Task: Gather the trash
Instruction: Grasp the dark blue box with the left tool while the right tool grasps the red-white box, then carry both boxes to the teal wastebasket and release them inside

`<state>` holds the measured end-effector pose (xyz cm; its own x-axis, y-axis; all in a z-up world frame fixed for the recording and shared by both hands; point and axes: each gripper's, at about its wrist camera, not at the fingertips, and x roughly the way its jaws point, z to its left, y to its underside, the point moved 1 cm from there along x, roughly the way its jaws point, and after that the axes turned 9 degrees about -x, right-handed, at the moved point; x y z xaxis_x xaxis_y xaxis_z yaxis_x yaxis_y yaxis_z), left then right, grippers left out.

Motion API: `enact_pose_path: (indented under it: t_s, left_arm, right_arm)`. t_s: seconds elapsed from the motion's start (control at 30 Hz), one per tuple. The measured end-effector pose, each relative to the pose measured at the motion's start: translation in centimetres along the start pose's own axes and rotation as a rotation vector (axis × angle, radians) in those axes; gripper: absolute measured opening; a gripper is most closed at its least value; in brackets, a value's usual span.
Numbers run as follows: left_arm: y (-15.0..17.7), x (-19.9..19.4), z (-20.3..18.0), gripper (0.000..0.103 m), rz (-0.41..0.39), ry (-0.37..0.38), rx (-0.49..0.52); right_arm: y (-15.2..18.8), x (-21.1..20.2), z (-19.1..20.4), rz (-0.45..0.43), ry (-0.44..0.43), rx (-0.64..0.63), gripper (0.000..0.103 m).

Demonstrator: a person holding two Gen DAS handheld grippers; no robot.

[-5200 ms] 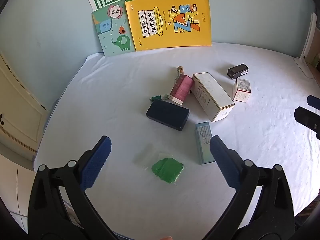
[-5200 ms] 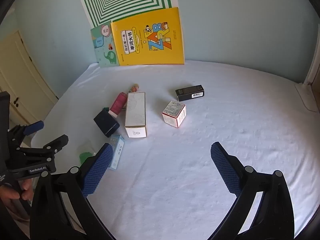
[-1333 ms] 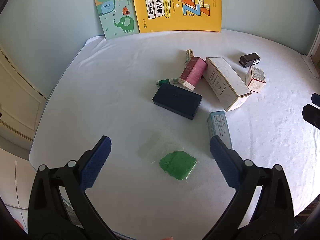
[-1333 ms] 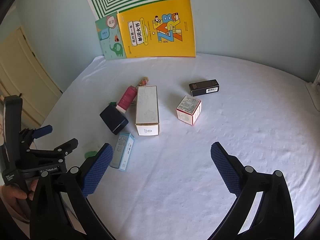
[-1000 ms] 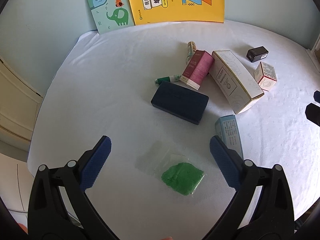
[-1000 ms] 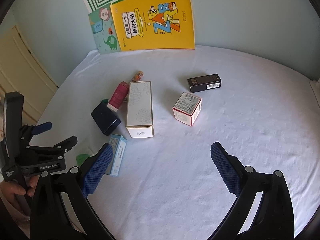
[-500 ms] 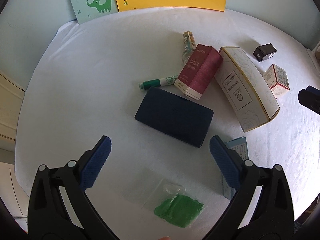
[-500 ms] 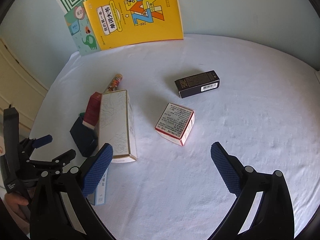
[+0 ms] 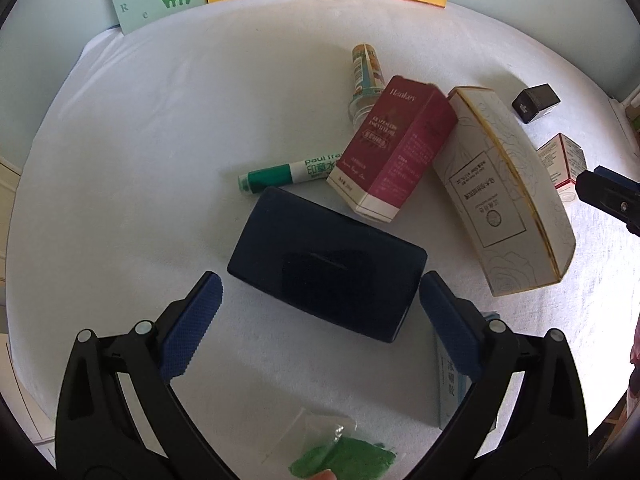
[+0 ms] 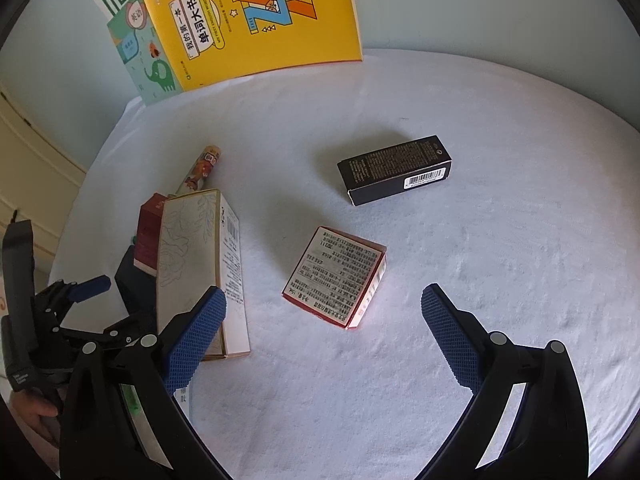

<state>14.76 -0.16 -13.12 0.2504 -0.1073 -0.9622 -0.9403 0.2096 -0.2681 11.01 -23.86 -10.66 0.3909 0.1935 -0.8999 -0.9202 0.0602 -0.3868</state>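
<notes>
**Left claw closes in on the dark case; right lines up on the red-edged box**

Now that both wrists have dropped much lower vs a sec ago, I'm judging the approach phase is nearly over and the first picks are being set up. Nothing is collected yet; all trash lies on the white tabletop [image 10: 500,240].

Near to far, left cam: the green packet [image 9: 344,462] has slid to the bottom edge of view, under the left gripper [image 9: 316,320], so I read it as passed over for now. The claw stands wide open, empty, its blue pads [image 9: 192,326] flanking the near edge of the dark blue case [image 9: 326,268], close but no contact that I can see. The pale blue carton [image 9: 450,384] sits just beside and partly behind the right-hand pad. Beyond: green marker [image 9: 288,174], maroon box [image 9: 394,146] leaning over the marker's end, long white box [image 9: 504,200], printed tube [image 9: 364,76].

Right cam: right gripper [image 10: 322,322] also spread wide, holding nothing, touching nothing. The red-edged box [image 10: 336,276] sits just ahead, btwn the pads' lines; prob next target. Black box [image 10: 394,168] farther back, apart. Books [image 10: 256,16] lean on the wall; not trash imo.
</notes>
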Motion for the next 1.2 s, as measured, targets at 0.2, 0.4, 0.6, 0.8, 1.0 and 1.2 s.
enact_pose_path:
  t_s: [0.2,0.4,0.6,0.8,1.0,1.2]
  left_arm:
    - [-0.7,0.9,1.1,0.096,0.062,0.077,-0.105]
    - [-1.5,1.0,1.5,0.096,0.063,0.107,-0.224]
    - [-2.2,1.4,1.5,0.096,0.064,0.066,-0.254]
    - [-2.4,1.4,0.9,0.086,0.051,0.018,-0.245]
    - [-1.5,0.4,1.9,0.056,0.053,0.020,-0.261]
    - [0.4,-0.7,3.6,0.051,0.058,0.046,-0.285]
  right_arm:
    - [-0.7,0.8,-0.5,0.007,0.002,0.003,0.097]
    - [-1.0,1.3,-0.8,0.010,-0.005,0.004,0.097]
    - [-1.3,2.1,-0.7,0.024,-0.005,-0.020,0.097]
    - [-1.7,2.7,-0.3,0.033,0.024,-0.051,0.068]
    - [-1.0,2.2,-0.4,0.035,0.044,-0.047,0.060]
    - [0.2,0.5,-0.1,0.015,0.039,-0.054,0.059]
